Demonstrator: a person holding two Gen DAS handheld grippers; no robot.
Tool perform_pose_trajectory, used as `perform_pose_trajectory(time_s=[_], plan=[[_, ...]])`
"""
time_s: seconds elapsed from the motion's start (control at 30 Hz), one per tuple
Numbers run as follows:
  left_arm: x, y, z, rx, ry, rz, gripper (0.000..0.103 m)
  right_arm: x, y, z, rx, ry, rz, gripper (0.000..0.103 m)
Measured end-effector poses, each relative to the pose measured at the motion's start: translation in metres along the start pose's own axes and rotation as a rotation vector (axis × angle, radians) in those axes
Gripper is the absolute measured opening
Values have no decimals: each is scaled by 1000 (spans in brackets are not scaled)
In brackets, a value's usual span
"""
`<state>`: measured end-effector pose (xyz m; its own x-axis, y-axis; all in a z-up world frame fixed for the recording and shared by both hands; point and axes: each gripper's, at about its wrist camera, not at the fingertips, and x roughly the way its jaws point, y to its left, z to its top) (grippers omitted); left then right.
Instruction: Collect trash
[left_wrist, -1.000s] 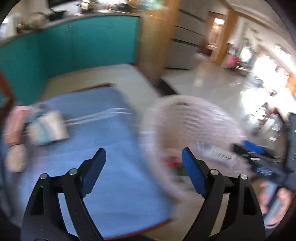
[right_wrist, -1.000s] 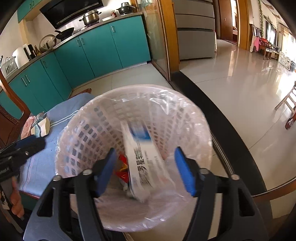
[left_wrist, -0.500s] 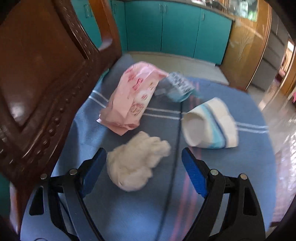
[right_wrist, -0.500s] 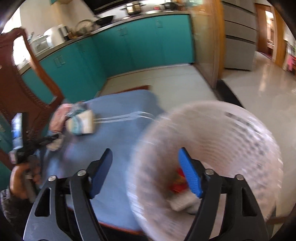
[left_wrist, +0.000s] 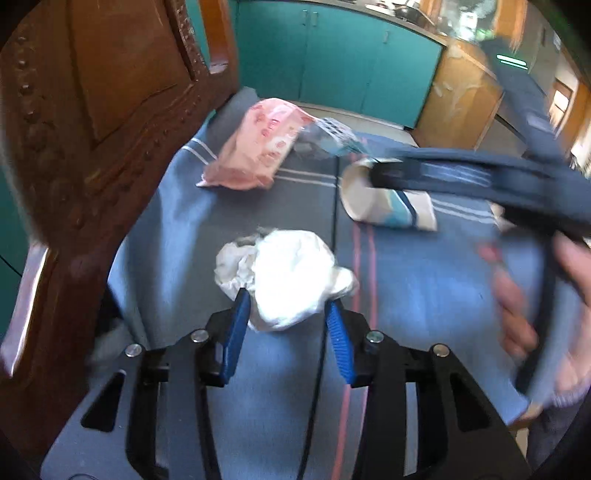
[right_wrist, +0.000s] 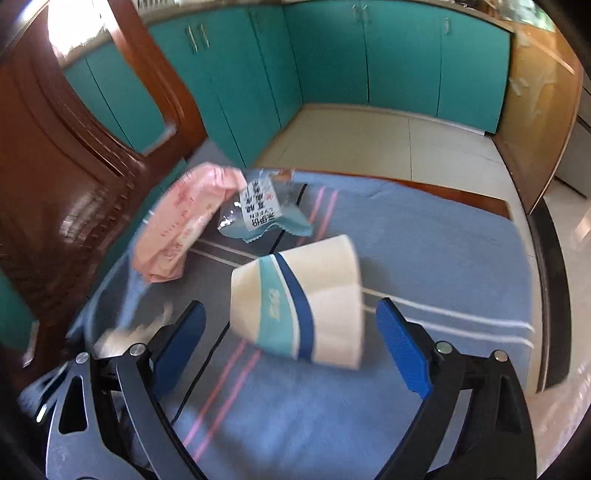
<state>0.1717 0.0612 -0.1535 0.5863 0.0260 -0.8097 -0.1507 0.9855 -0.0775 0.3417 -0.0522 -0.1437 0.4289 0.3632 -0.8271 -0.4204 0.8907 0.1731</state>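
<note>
A crumpled white paper wad (left_wrist: 284, 277) lies on the blue striped cloth (left_wrist: 424, 288). My left gripper (left_wrist: 288, 314) has its blue pads on both sides of the wad, closed against it. A paper cup (right_wrist: 299, 299) with a teal and navy band lies on its side; it also shows in the left wrist view (left_wrist: 388, 206). My right gripper (right_wrist: 291, 343) is open, its fingers on either side of the cup. A pink wrapper (right_wrist: 181, 225) and a clear labelled wrapper (right_wrist: 258, 210) lie behind.
A carved brown wooden chair back (left_wrist: 92, 122) stands close on the left. Teal cabinets (right_wrist: 369, 55) line the far wall beyond a pale tiled floor (right_wrist: 369, 140). The cloth's far edge (right_wrist: 424, 184) drops to the floor.
My left gripper narrowed from wide open onto the paper wad. My right gripper swung left away from the white basket and now straddles the paper cup.
</note>
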Motion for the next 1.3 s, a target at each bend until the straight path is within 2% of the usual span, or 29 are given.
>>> perform_pose_trajectory(time_s=[0.13,0.23,0.27,0.3,0.47,0.67,0.83,1.07,1.17,1.3], plan=[[-4,-7,-6,30,4,-11,43,22,6,4,-24,33,-72,93],[-1,-10,-3,39,4,-20,43,25,10,2,-38,37,-74,93],[-1,-10,-4,41,3,-22,43,25,12,1,-48,33,-77,91],[-1,-11,-4,43,3,-25,43,24,13,-1,-64,29,-80,84],[5,-8,-2,32,10,-35,43,19,18,-12,-85,34,-67,84],[1,-3,-9,21,20,-59,42,-4,9,-41,-65,43,-65,84],[-4,-6,-14,17,39,-105,31,-28,-7,-66,-16,31,-81,84],[-11,-23,-26,63,52,-160,30,-63,-23,-91,22,12,-86,84],[-14,-25,-30,74,51,-160,30,-79,-23,-101,6,-12,-122,84],[-23,-25,-31,83,27,-134,30,-84,-26,-112,21,-8,-124,84]])
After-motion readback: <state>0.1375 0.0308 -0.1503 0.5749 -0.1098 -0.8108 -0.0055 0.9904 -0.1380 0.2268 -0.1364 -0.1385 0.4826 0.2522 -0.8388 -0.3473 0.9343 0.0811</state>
